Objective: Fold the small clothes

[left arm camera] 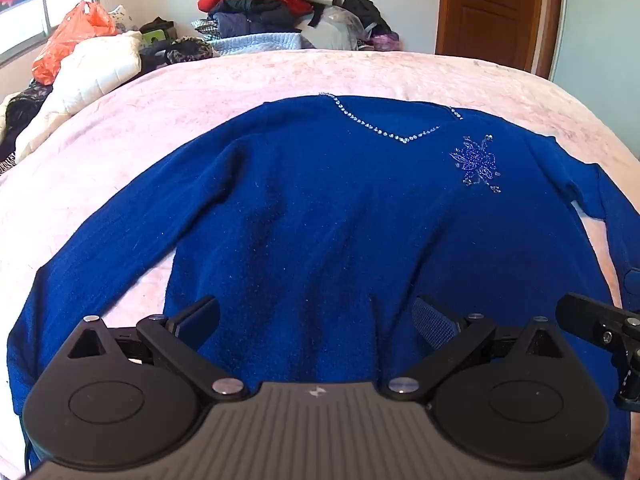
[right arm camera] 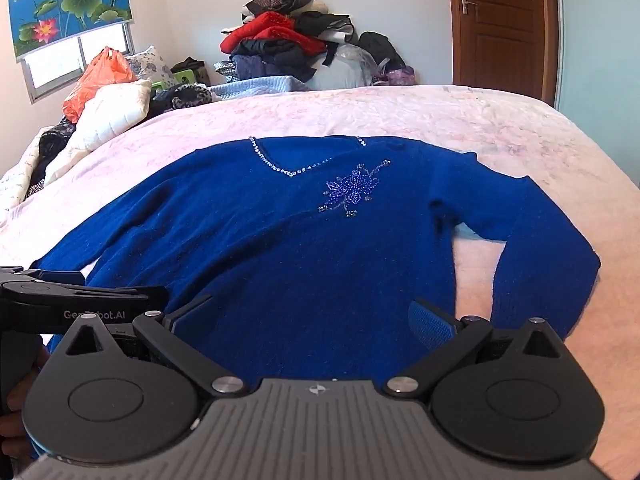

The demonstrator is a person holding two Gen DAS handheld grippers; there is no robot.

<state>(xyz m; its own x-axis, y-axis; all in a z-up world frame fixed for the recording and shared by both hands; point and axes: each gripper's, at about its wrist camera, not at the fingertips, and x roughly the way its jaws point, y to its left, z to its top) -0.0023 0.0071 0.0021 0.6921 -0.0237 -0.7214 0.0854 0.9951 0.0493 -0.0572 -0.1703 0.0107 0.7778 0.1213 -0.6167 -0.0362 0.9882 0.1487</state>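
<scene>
Blue knitted sweater is lying flat on the pink bedspread, looking soft and floppy; left gripper and right gripper are hovering with jaws apart near its hem, likely the best hold.

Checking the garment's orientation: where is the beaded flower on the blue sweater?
In both wrist views the beaded flower sits on the blue sweater chest, just right of the rhinestone V-neckline, toward the far end of the pink bedspread.
</scene>
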